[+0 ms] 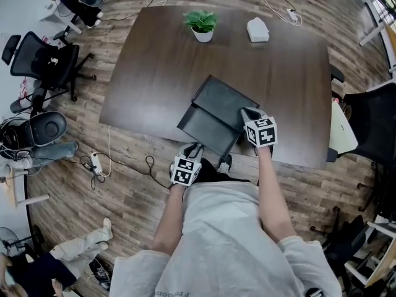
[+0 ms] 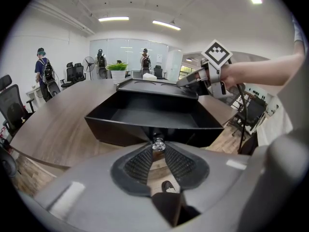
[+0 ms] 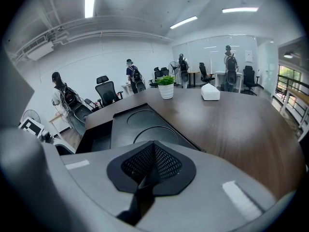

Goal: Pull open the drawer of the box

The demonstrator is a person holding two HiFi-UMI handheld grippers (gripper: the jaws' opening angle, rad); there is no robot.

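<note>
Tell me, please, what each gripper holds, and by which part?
The left gripper pinches the drawer by its small front knob; the right gripper holds nothing, jaws together.

Box point(image 1: 226, 101) and drawer point(image 1: 207, 129): smooth matt black, plastic-looking. Knob point(image 2: 158, 144): glossy metal. Pads point(image 2: 140, 164): matt black, ribbed, rubbery. Table point(image 1: 154, 67): dark wood grain, smooth satin sheen. Floor point(image 1: 130, 190): grainy wood planks. Pot point(image 1: 202, 36), table's 12 o'clock: glossy white.

Flat black box point(image 1: 228, 96), two round recesses in its top, lies just under the right tool point(image 1: 249, 113). Its drawer point(image 1: 207, 129) is pulled out and empty, straight ahead of the left tool point(image 2: 158, 150). The jaws pinch its shiny knob point(image 2: 158, 142).
</note>
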